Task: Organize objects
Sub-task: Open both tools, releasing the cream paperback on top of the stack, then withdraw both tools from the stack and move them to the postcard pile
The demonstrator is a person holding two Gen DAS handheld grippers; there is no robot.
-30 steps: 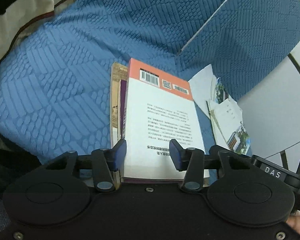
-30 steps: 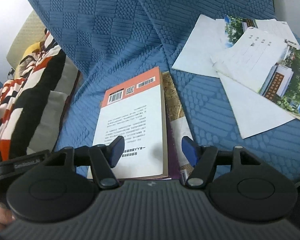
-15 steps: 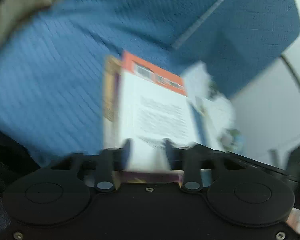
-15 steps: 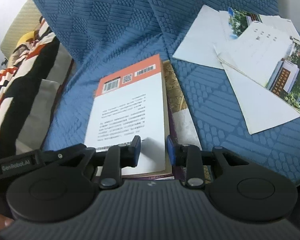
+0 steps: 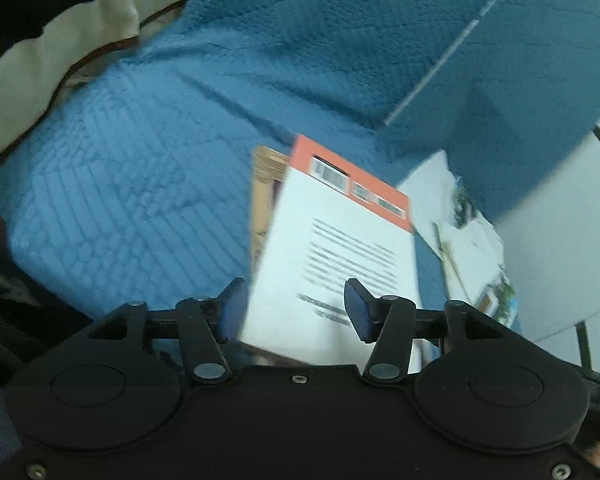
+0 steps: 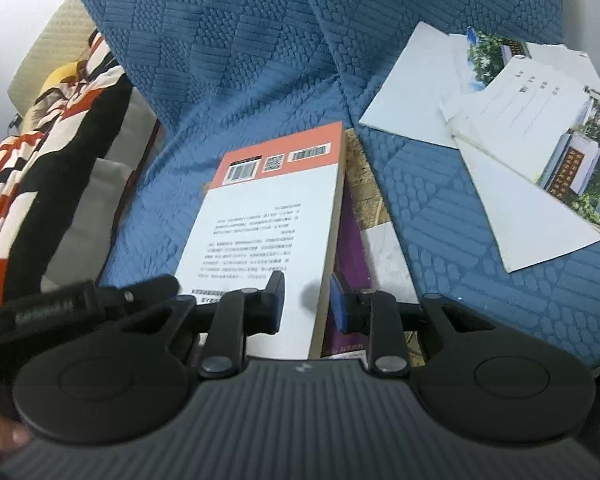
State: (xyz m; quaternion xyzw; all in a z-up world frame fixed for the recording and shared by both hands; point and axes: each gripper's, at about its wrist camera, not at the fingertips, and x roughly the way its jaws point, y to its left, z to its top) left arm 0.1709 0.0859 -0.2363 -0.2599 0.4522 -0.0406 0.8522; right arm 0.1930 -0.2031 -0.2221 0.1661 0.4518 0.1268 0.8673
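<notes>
A white book with an orange band and barcodes (image 6: 260,216) lies on a purple book (image 6: 350,240) on a blue quilted sofa cover. My right gripper (image 6: 307,304) is shut on the white book's near right edge, one pad on the cover and the other against the page side. In the left wrist view the same book (image 5: 340,248) is blurred and skewed, with the lower book's tan edge (image 5: 262,200) showing beside it. My left gripper (image 5: 295,310) straddles its near corner; its jaws are opening and the pads stand clear of the book.
Loose papers and photo brochures (image 6: 520,140) are scattered on the sofa cover (image 6: 240,60) to the right, also seen as papers (image 5: 468,240). A striped red, black and white blanket (image 6: 40,168) lies to the left. A fingertip (image 6: 4,436) shows at the lower left.
The right jaws went from wide apart to clamped on the white book's edge. The left jaws narrowed, then spread again. The white book has swung askew over the lower book.
</notes>
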